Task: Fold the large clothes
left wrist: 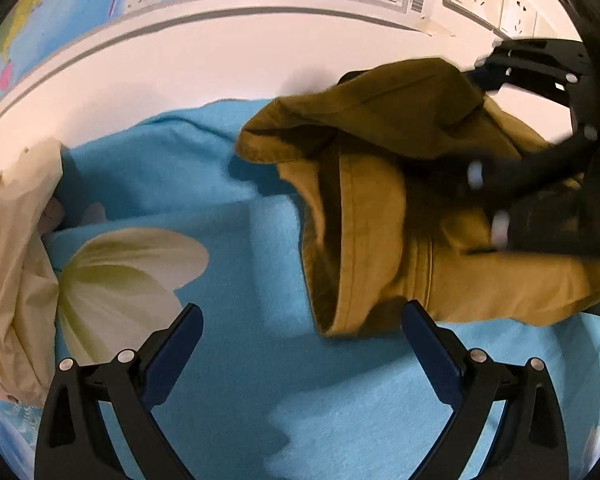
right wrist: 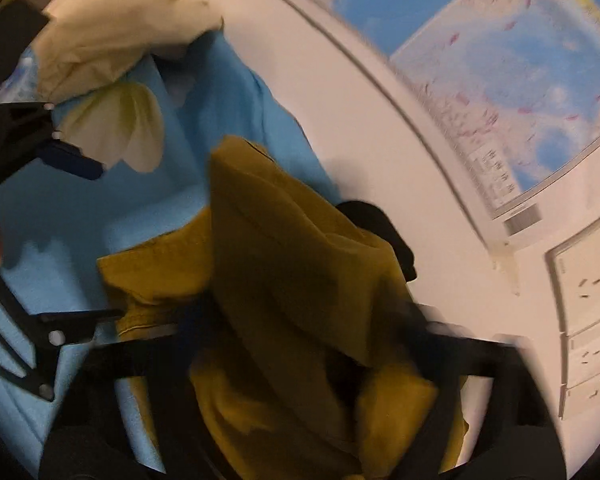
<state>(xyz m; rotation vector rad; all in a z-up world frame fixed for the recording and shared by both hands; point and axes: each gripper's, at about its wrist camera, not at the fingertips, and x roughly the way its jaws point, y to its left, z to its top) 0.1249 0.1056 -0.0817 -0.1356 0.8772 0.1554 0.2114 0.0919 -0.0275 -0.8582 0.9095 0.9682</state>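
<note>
The mustard garment (left wrist: 380, 208) lies bunched on the blue bedsheet (left wrist: 240, 380), on the wall (left wrist: 204, 64) side of the left gripper (left wrist: 300, 316), whose jaws stand wide open and empty just short of the garment's hem. The right gripper (right wrist: 300, 344) is buried in the garment; blur hides its jaws, so I cannot tell whether they hold cloth.

Risk: a partial pinch on one layer could drag the bundle into a worse heap.

Clearance: the wall sits close behind the garment; open sheet lies between the garment and the cream pillow (left wrist: 16, 248).
</note>
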